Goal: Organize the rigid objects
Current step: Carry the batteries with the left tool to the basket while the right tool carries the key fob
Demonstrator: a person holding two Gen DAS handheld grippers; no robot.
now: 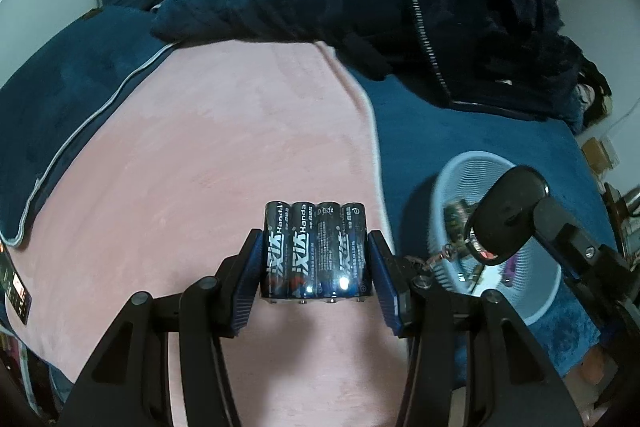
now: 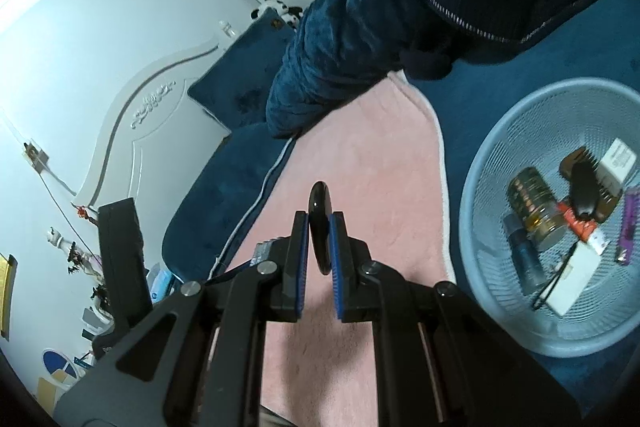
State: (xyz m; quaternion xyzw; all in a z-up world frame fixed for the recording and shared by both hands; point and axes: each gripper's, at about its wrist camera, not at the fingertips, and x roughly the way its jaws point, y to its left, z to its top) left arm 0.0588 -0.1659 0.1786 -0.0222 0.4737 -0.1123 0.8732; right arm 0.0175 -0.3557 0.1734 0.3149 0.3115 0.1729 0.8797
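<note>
One pack of four batteries (image 1: 316, 251) sits clamped between the left gripper (image 1: 316, 267)'s jaws; the right gripper (image 2: 319, 241) pinches one black key fob (image 2: 319, 227).

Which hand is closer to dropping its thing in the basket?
Probably the right. The right gripper, shut on the black key fob, hangs over the basket. The left gripper holds the battery pack above the pink blanket.

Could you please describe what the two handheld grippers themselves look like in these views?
Both look alike. The left gripper and the right gripper are matte black frames of angular linkage bars with cut-out slots, joined by round silver-grey pivot screws. Each has two flat black fingers faced with ribbed blue pads. No cables, printed markings, sleeves or hands are visible in either wrist view.
</note>
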